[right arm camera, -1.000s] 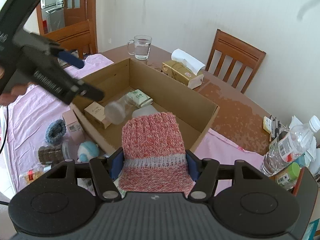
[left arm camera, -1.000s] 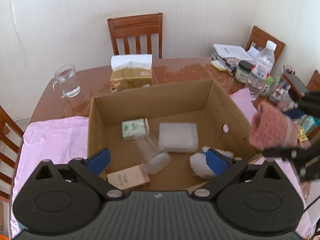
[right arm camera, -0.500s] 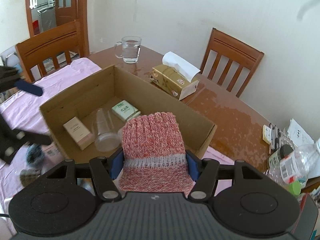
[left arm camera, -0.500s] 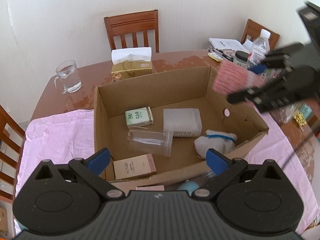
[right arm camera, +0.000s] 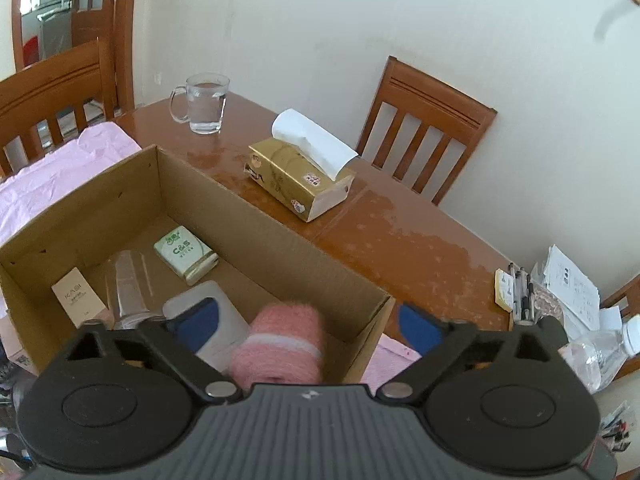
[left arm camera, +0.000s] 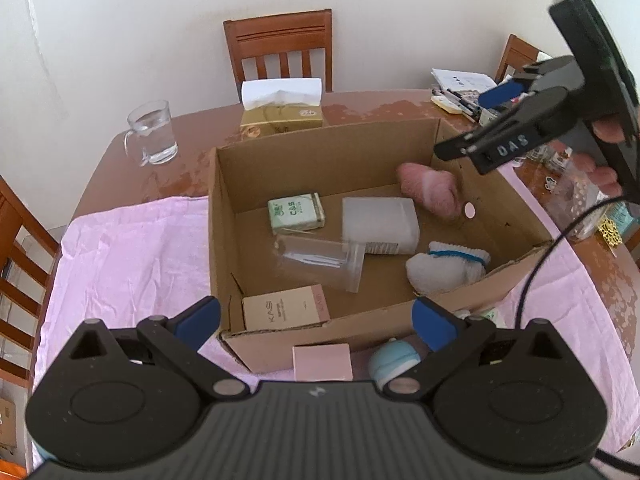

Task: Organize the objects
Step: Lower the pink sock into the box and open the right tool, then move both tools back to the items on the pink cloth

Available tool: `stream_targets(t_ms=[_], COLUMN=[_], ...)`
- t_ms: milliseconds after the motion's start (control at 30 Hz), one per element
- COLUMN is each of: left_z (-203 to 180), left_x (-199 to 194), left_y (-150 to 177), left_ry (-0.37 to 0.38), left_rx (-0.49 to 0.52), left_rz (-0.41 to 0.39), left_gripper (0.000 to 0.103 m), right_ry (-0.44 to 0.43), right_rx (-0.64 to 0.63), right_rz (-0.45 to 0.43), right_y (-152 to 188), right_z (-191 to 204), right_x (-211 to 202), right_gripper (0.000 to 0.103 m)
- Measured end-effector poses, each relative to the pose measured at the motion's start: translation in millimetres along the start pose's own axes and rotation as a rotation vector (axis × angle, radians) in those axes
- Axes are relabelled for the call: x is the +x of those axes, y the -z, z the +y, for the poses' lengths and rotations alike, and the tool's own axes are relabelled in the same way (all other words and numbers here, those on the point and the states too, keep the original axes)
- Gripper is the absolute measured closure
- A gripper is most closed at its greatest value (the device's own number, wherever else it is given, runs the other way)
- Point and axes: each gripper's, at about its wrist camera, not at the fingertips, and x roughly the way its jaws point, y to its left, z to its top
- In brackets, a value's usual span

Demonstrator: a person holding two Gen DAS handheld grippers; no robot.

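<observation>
An open cardboard box (left arm camera: 224, 216) (right arm camera: 280, 236) stands on the table. A pink knitted roll (left arm camera: 430, 190) (right arm camera: 280, 344), blurred, drops free inside the box by its right wall. My right gripper (right arm camera: 308, 322) (left arm camera: 476, 120) hovers over that corner, its jaws opening wide, the pads clear of the roll. My left gripper (left arm camera: 316, 318) stands open over the box's near wall, holding nothing. In the box lie a green pack (left arm camera: 298, 212), a white container (left arm camera: 380, 224), a clear plastic cup (left arm camera: 320, 256), a white sock bundle (left arm camera: 448, 266) and a beige carton (left arm camera: 286, 308).
A pink cloth (left arm camera: 132, 256) covers the near table. A pink box (left arm camera: 322, 362) and a blue-white item (left arm camera: 394, 362) lie in front of the cardboard box. A glass mug (left arm camera: 152, 132), a tissue box (left arm camera: 280, 114), papers and bottles (right arm camera: 600, 352) stand around; chairs (left arm camera: 280, 48) ring the table.
My right gripper carried the pink roll leftwards over the box and let it go; its jaws swung wide. The left gripper drew back slightly and stayed open.
</observation>
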Motion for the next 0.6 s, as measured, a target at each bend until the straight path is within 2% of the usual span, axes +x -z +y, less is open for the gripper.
stream_targets(t_ms=[267, 500, 600], left_z=[-2, -6, -10], left_x=[-1, -5, -8], left_y=[9, 22, 31], left_ry=[-0.01, -0.022, -0.051], left_rx=[-0.02, -0.066, -0.067], left_rz=[0.002, 0.007, 0.008], left_gripper=[0.002, 0.001, 0.001], right_ry=[0.0, -0.019, -0.023], right_rx=[-0.03, 0.014, 0.034], right_rz=[0.018, 0.001, -0.01], right_y=[19, 37, 47], right_z=[17, 26, 30], right_x=[-15, -39, -50], right_gripper=[0.001, 0.0, 0.0])
